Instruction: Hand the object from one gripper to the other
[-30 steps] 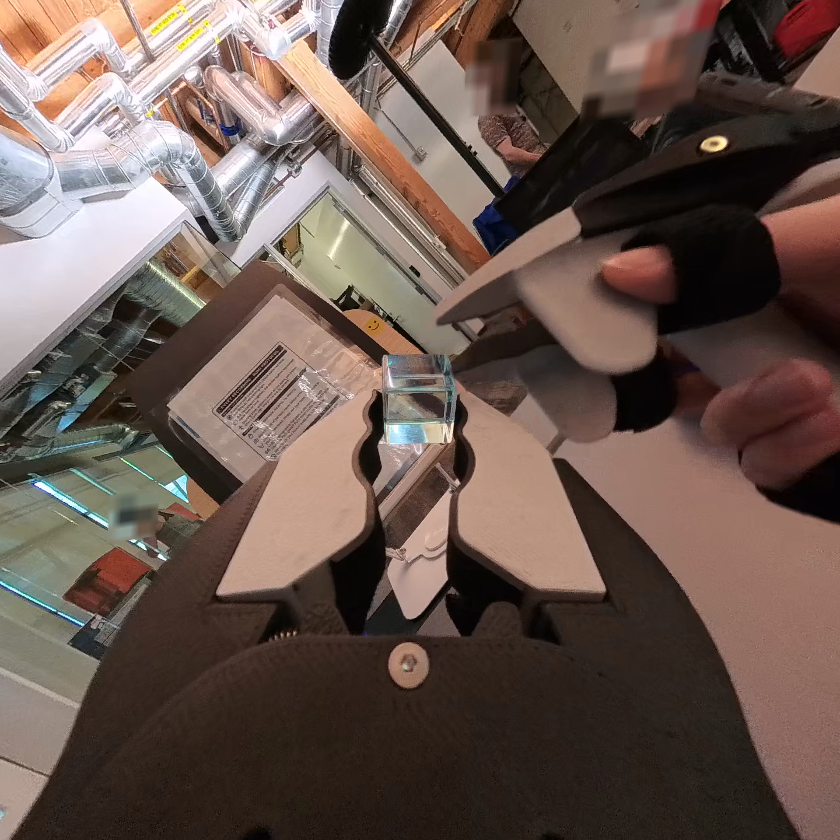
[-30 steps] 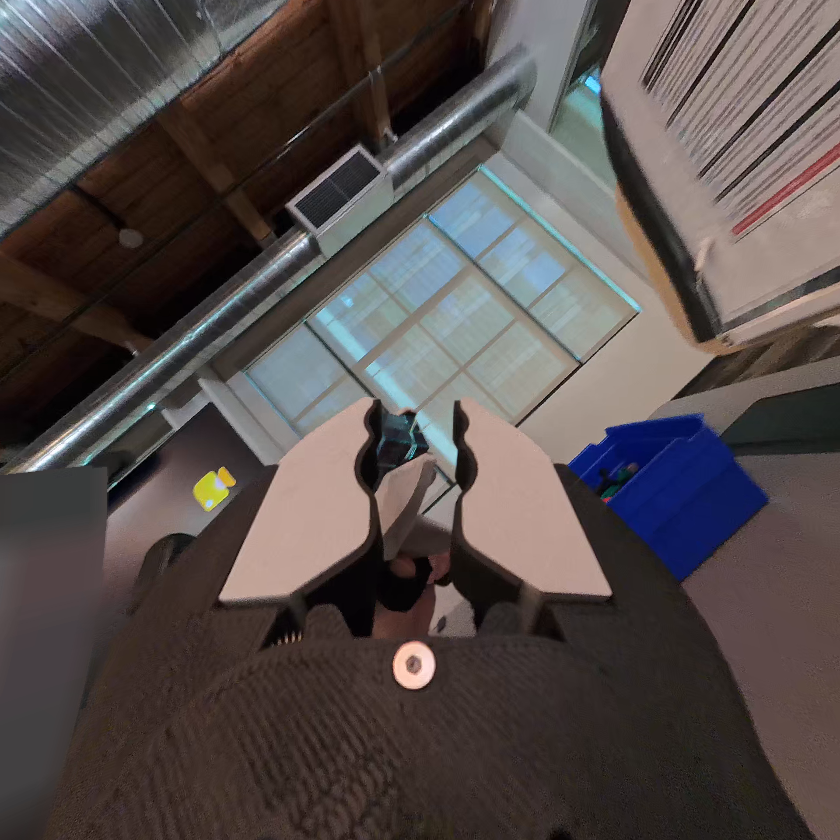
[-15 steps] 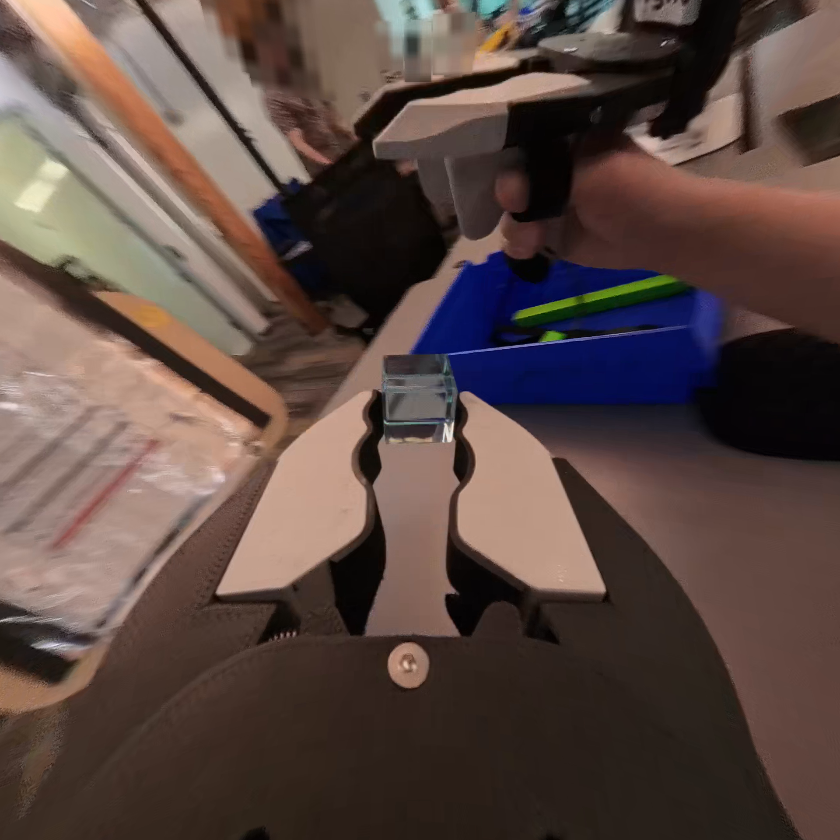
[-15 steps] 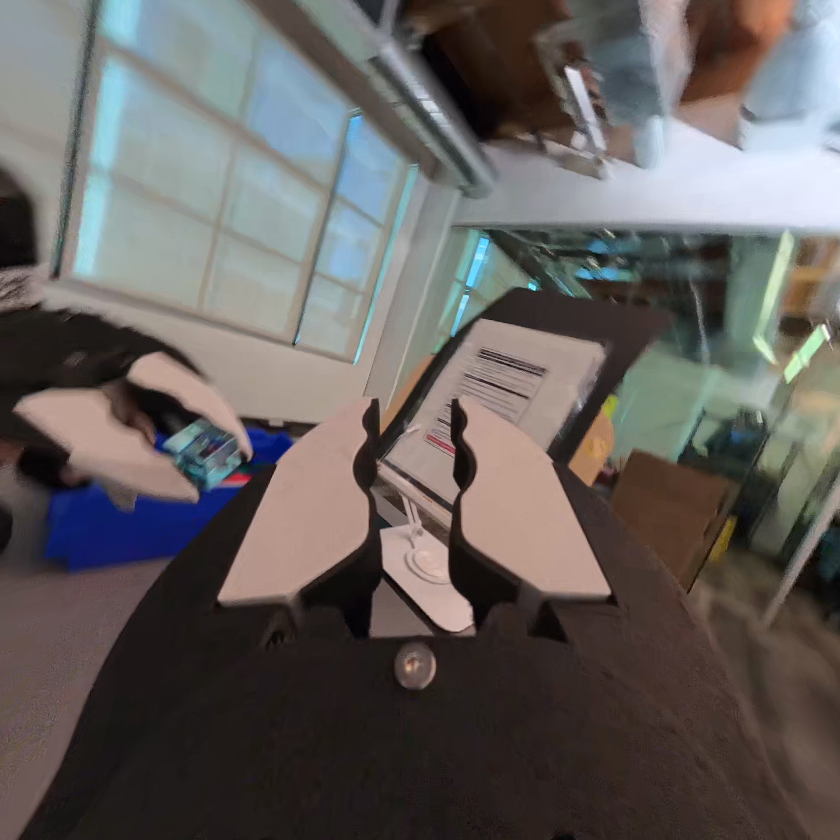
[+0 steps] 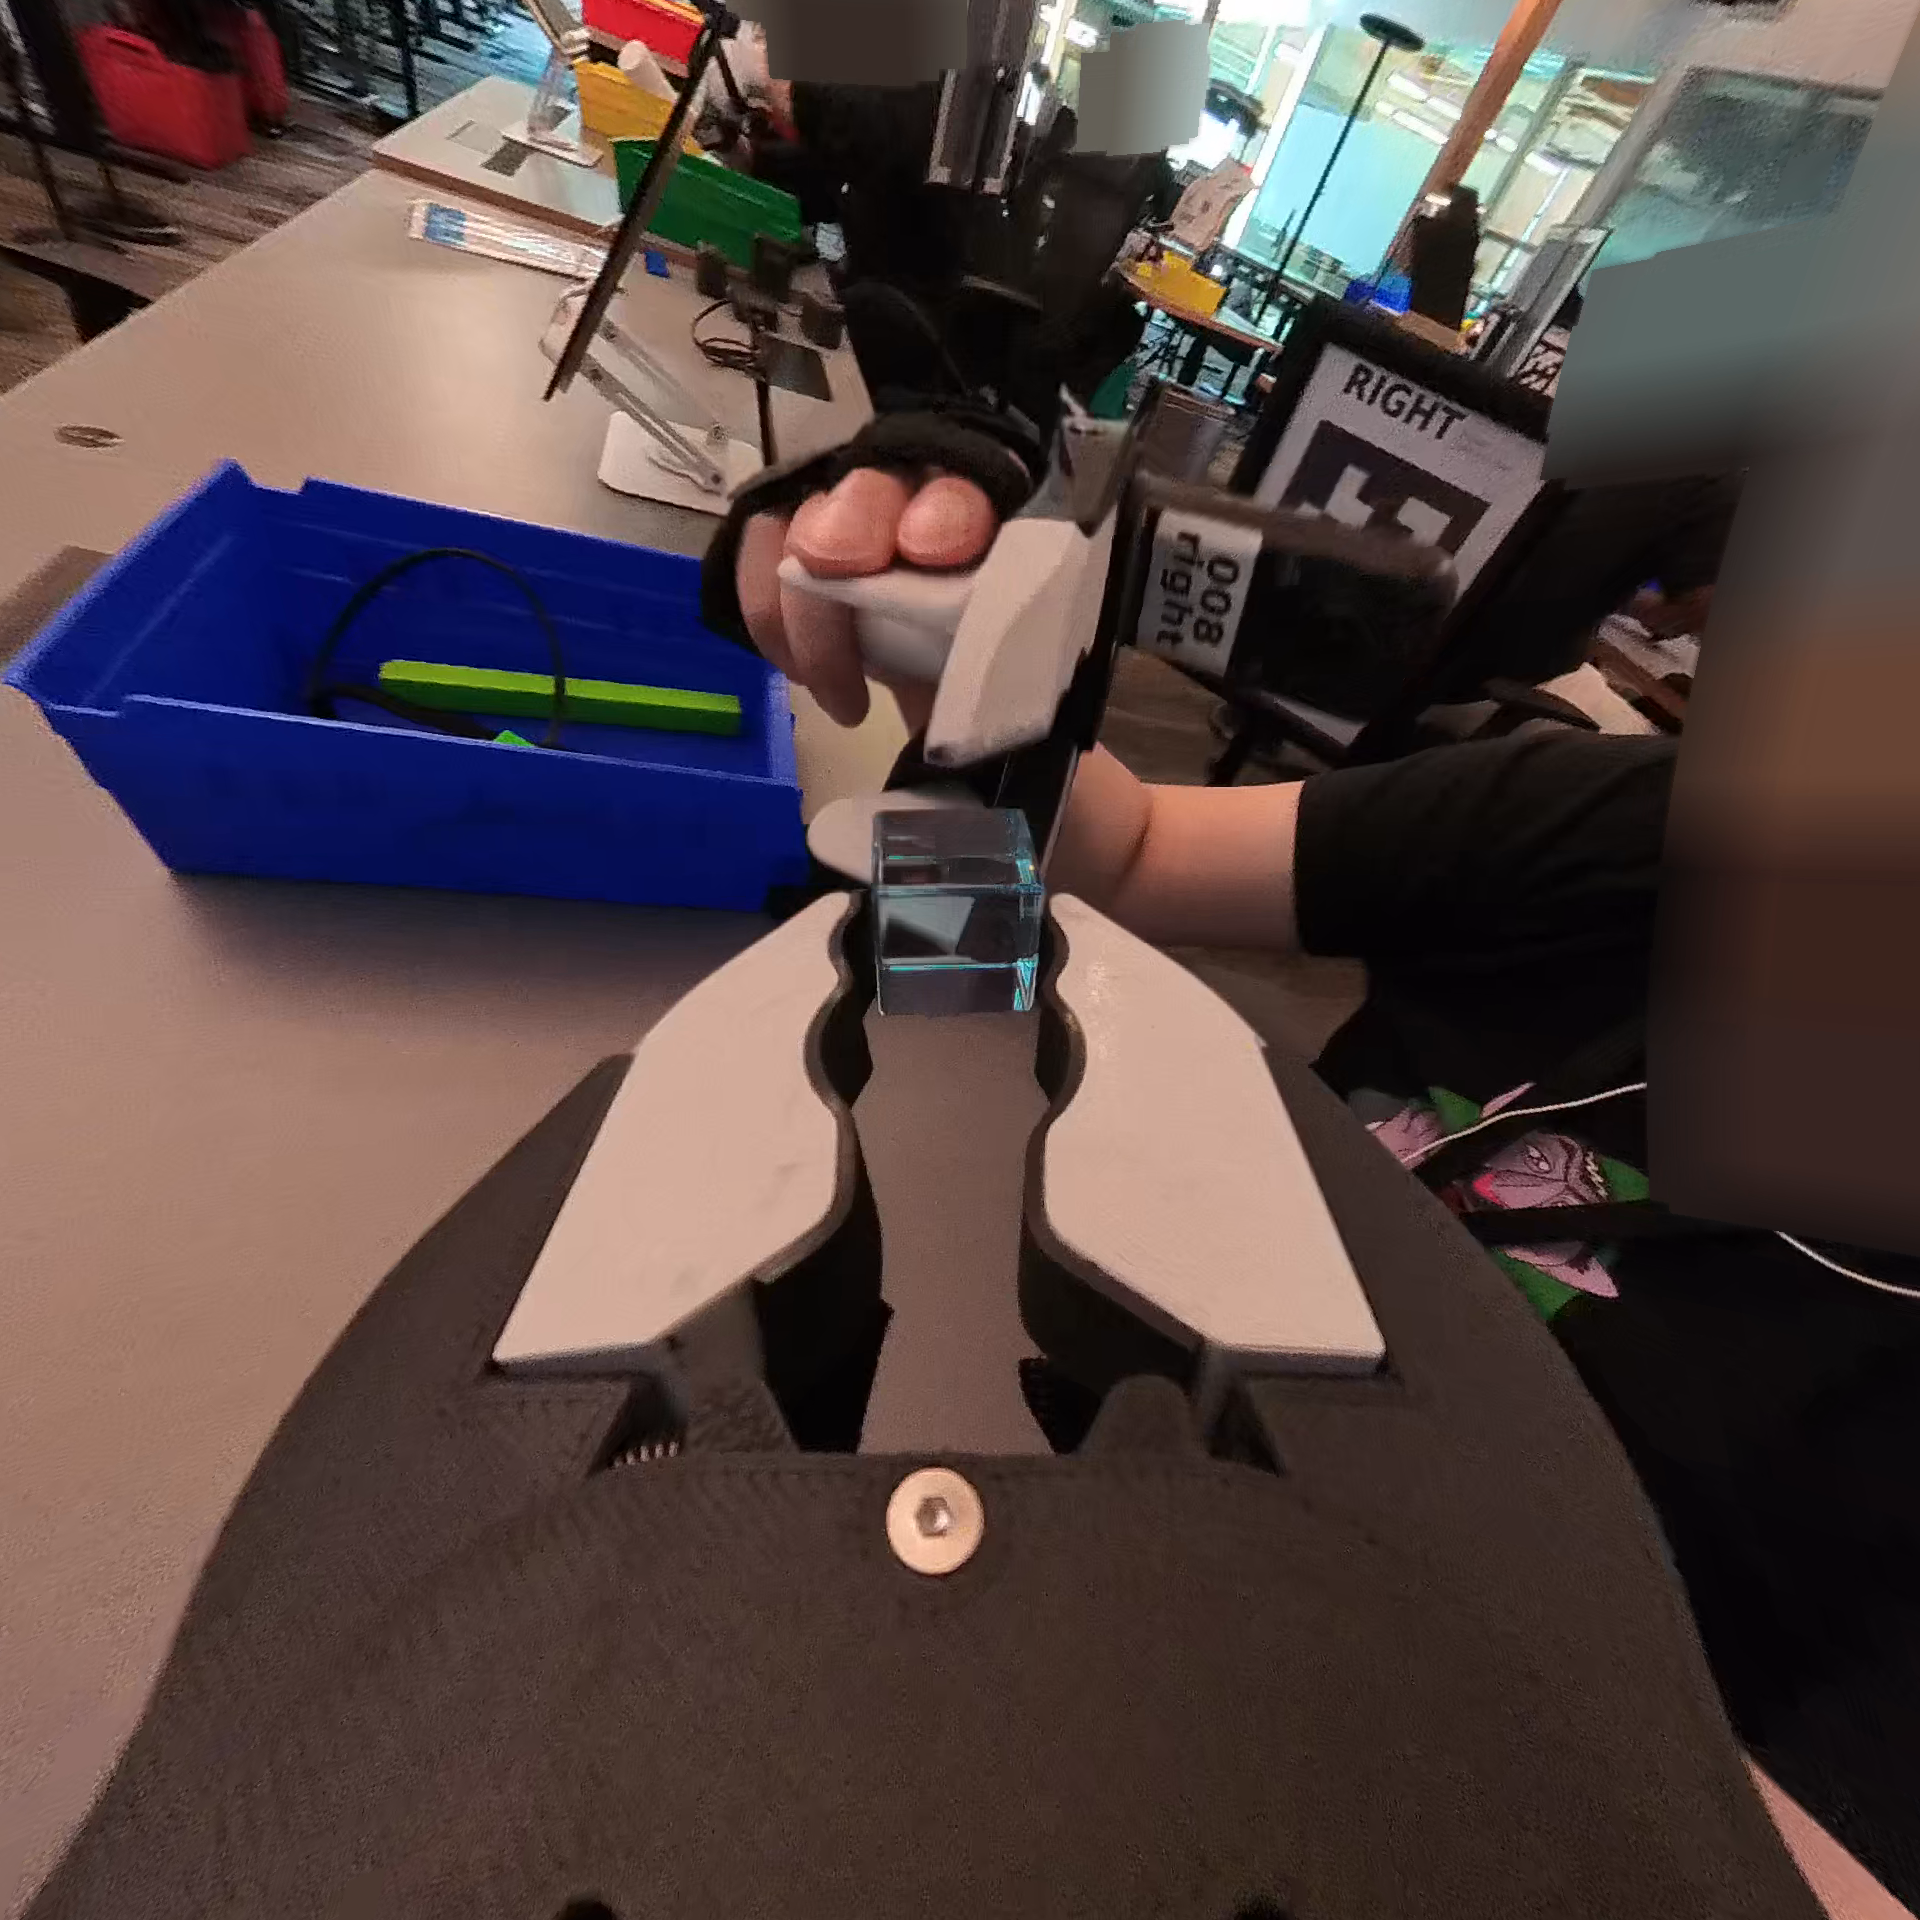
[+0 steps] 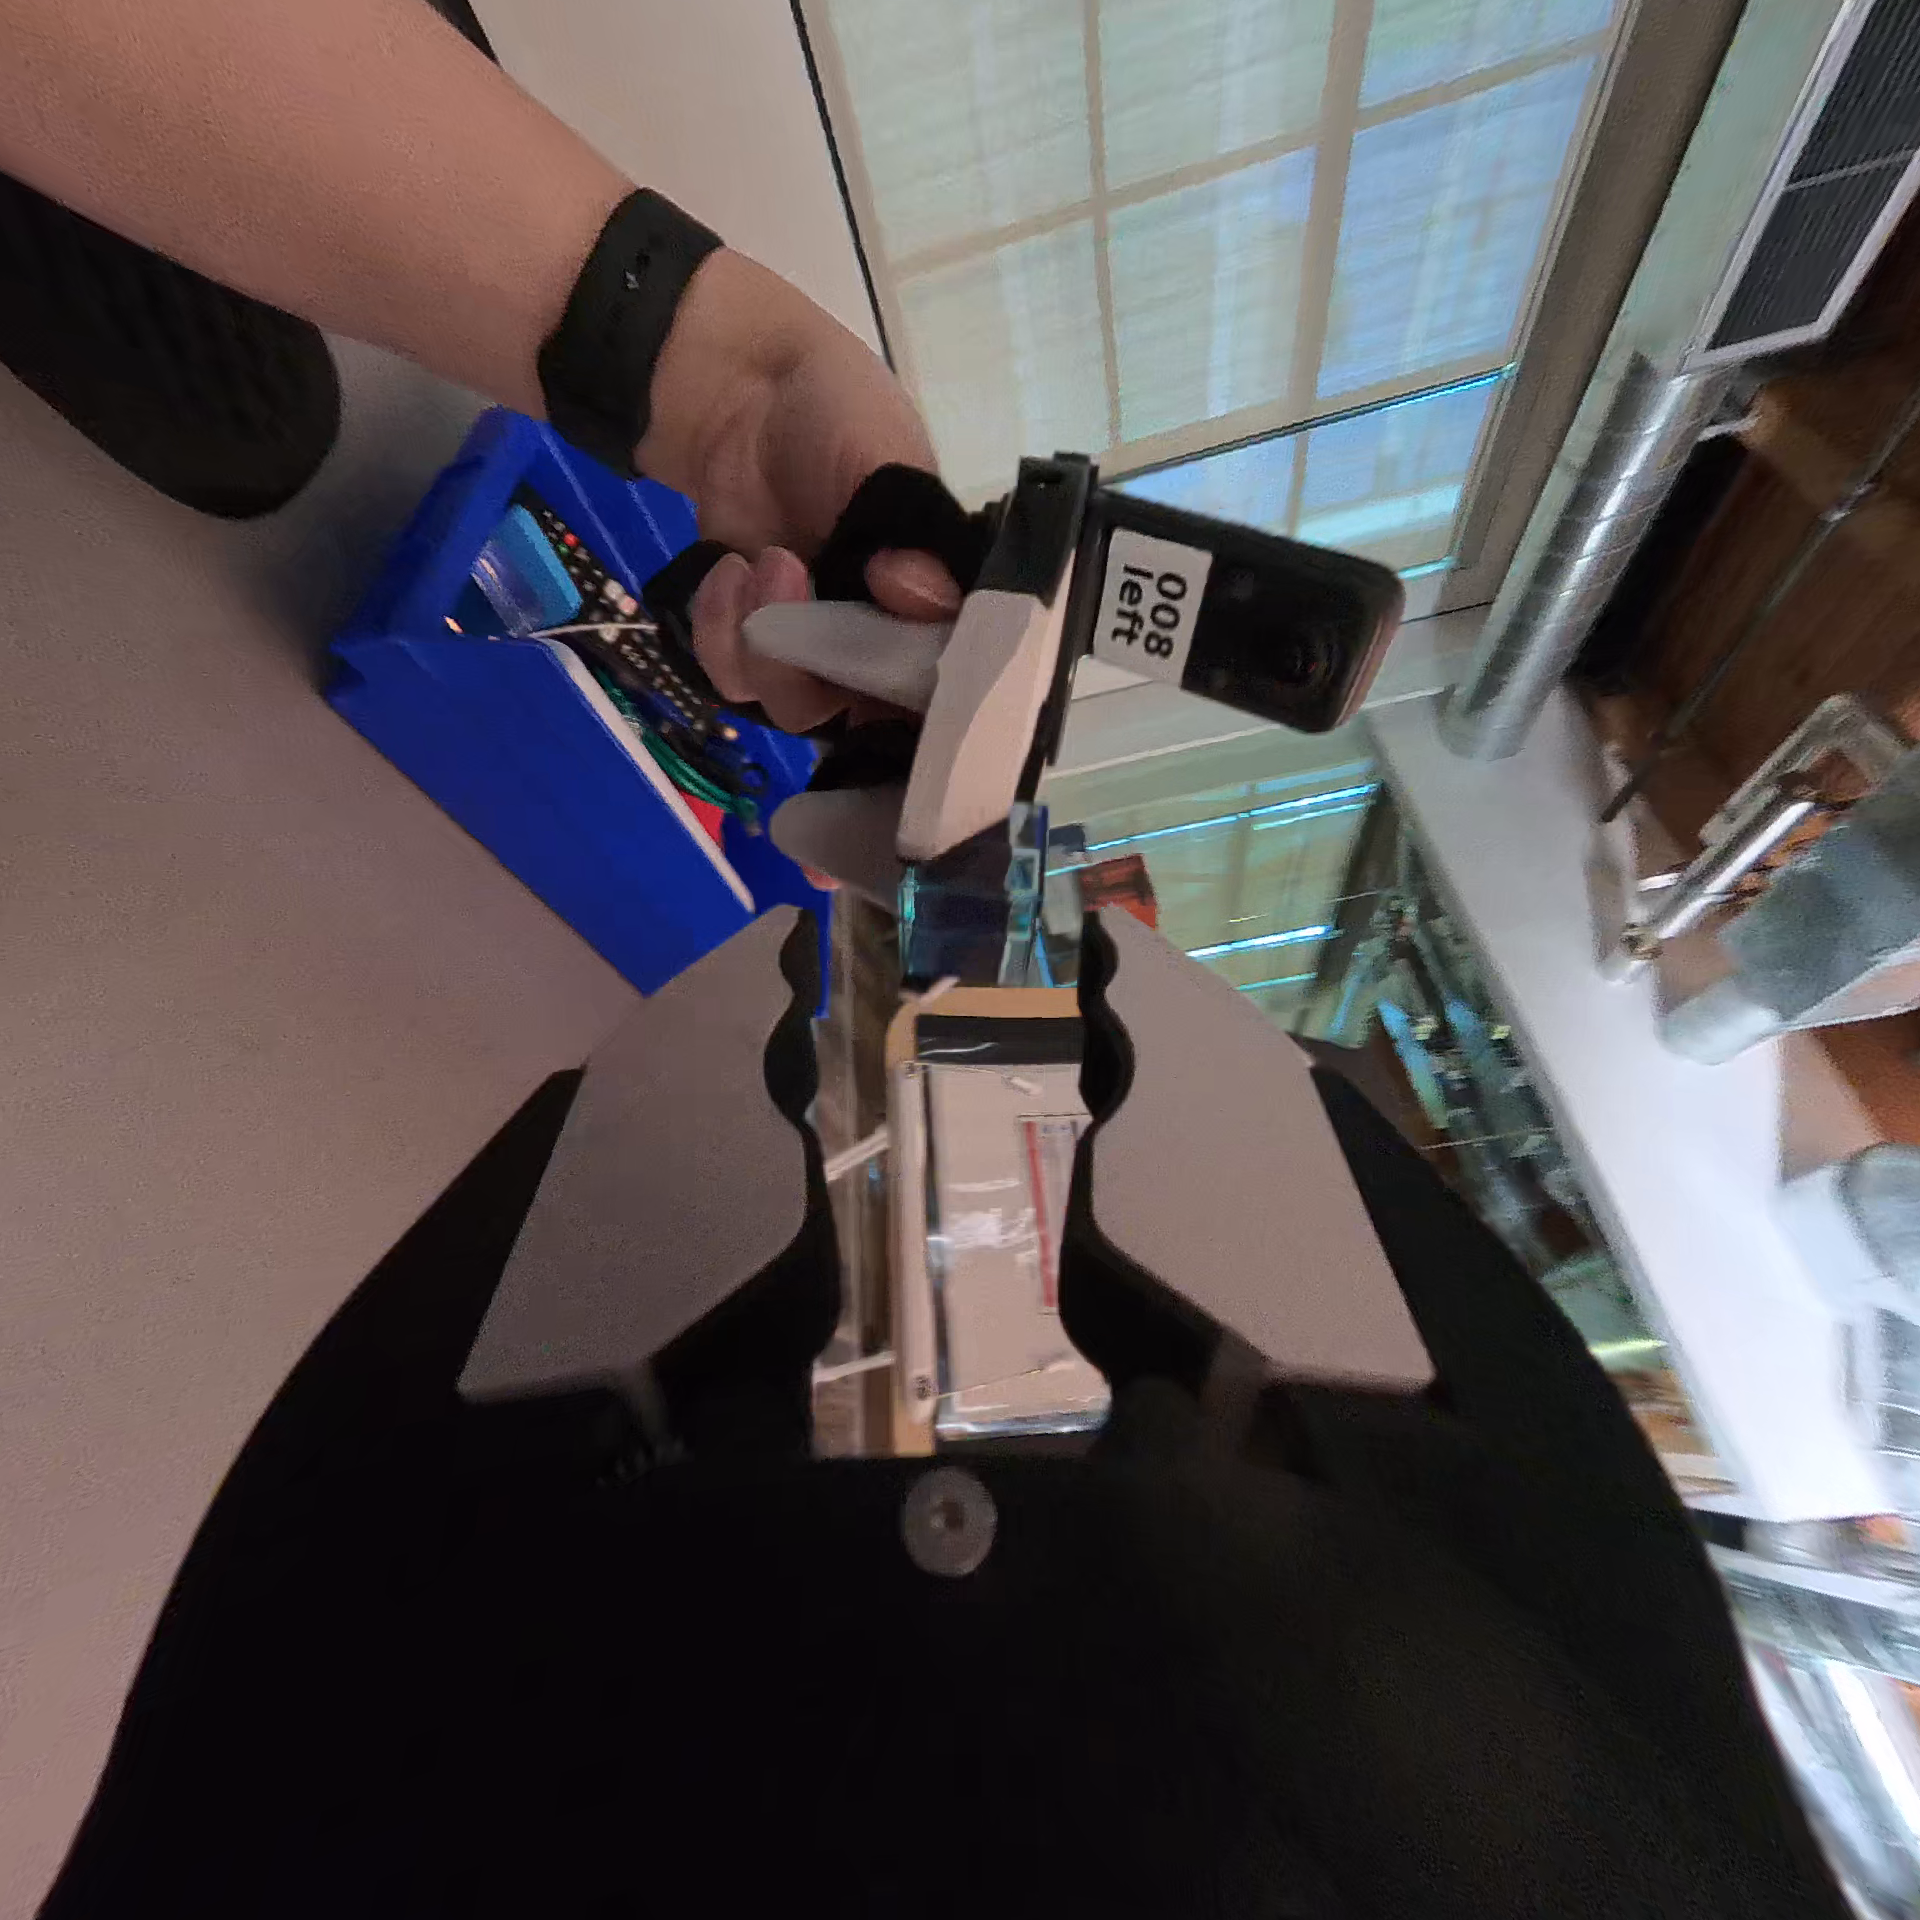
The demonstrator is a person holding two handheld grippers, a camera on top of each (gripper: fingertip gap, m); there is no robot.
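Left tongs clamped on cube, held above tabletop. Right tongs apart, tips flanking cube. Risk: slick glass slips if left releases before right clamps.

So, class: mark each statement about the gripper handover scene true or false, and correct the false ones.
1. The left gripper is shut on the clear cube. True.
2. The right gripper has its jaws closed on the cube. False: its jaws stand open, with the cube just beyond their tips.
3. A green bar lies in the blue bin. True.
4. The blue bin is stacked on a red box. False: it rests on the grey table.
5. The cube is opaque black. False: it is see-through with a teal tint.
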